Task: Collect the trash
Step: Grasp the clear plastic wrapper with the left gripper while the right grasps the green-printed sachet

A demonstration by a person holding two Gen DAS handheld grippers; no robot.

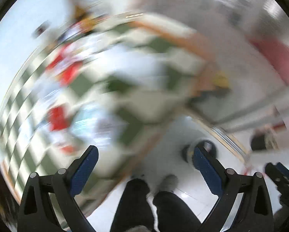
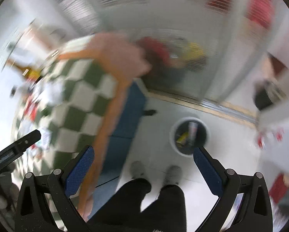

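Observation:
Both views are motion-blurred. My left gripper (image 1: pixel 145 154) is open and empty, above the edge of a table with a green-and-white checked cloth (image 1: pixel 125 89). Red-and-white wrappers (image 1: pixel 67 67) and other blurred litter (image 1: pixel 57 116) lie on the cloth. My right gripper (image 2: pixel 143 154) is open and empty, held over the floor. A round white-rimmed trash bin (image 2: pixel 189 135) with a dark liner stands on the floor below it, with a few pieces of trash inside. The bin also shows in the left wrist view (image 1: pixel 200 150). The left gripper shows at the left edge of the right wrist view (image 2: pixel 18 145).
The checked table (image 2: pixel 76 100) has an orange edge trim (image 2: pixel 109 119). A blue seat (image 2: pixel 129 116) sits beside it. The person's dark trousers and grey shoes (image 2: pixel 156 172) stand on the white floor. A glass door with a metal threshold (image 2: pixel 212 104) is behind the bin.

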